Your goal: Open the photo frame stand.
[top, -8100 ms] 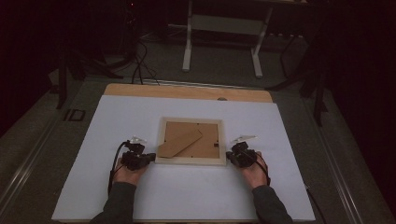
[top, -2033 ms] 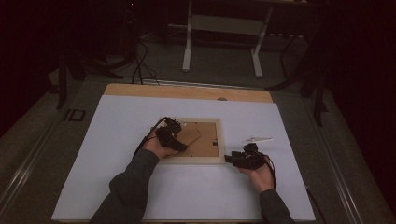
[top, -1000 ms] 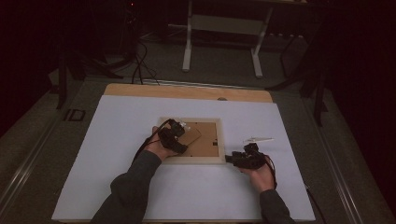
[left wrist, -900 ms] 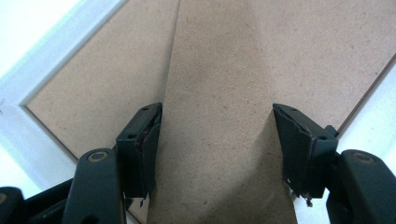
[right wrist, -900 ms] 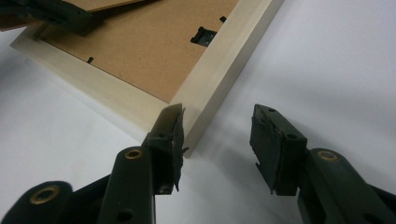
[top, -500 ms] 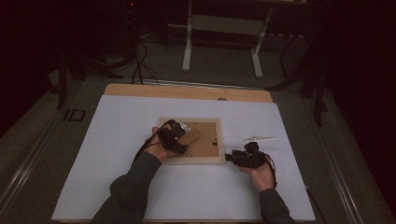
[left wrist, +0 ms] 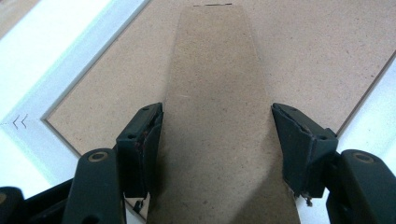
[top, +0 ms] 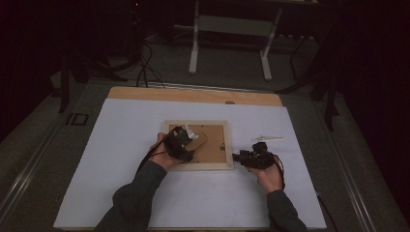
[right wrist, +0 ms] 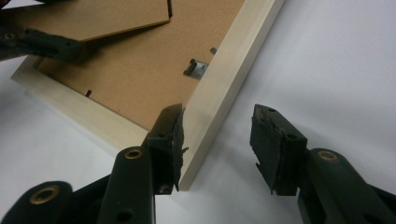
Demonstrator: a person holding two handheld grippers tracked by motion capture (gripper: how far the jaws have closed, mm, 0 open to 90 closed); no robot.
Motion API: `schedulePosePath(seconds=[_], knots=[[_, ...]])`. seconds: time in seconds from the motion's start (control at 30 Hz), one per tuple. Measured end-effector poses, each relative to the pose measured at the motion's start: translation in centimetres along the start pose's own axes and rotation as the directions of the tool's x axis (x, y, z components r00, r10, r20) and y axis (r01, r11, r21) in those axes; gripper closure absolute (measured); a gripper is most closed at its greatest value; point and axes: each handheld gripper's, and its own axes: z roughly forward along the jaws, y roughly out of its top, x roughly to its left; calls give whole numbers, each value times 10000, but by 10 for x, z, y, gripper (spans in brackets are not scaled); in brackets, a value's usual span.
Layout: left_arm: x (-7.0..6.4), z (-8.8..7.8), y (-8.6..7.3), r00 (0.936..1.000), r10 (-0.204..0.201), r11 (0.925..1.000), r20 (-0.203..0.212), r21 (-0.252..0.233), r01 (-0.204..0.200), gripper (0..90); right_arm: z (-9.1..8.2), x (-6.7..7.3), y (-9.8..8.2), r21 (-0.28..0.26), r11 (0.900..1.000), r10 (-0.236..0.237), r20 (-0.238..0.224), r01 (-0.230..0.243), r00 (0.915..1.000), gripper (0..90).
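A pale wooden picture frame (top: 208, 166) lies face down in the middle of the white table cover. Its brown cardboard stand (left wrist: 215, 70) runs between the jaws of my left gripper (left wrist: 217, 135), whose pads press on both edges; the stand is raised slightly off the backing board (left wrist: 317, 46). From above, the left gripper (top: 189, 145) sits over the frame's left half. My right gripper (right wrist: 217, 140) is open at the frame's near right corner (top: 231, 166). One jaw rests over the wooden bar (right wrist: 233, 79), the other over bare table. A metal clip (right wrist: 196, 69) holds the backing.
The white cover (top: 121, 145) spreads wide on all sides of the frame. A strip of bare wooden tabletop (top: 193, 94) shows at the far edge. A small pale object (top: 266, 139) lies right of the frame. Beyond the table stand metal legs (top: 193, 53) on a dark floor.
Eight seconds ago the left gripper stood beside the frame's left edge; it has since moved onto the frame's back. Over the last second neither hand has visibly moved.
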Motion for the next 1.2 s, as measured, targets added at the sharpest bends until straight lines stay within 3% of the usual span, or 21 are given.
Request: schedulePosePath(seconds=[0.47,0.8,1.2], knots=[[-9,-6,-4,9974,384,9985,-602,-379,-407,378,6,4,21,148,9989,-438,113,436,9990,567],[-12,-7,-6,9957,430,9973,-826,-555,-477,378,14,6,35,357,9963,-784,232,776,9966,623],[-18,-11,-8,9921,526,9951,-1135,-769,-615,378,21,-6,46,325,9991,-287,175,281,9994,613]])
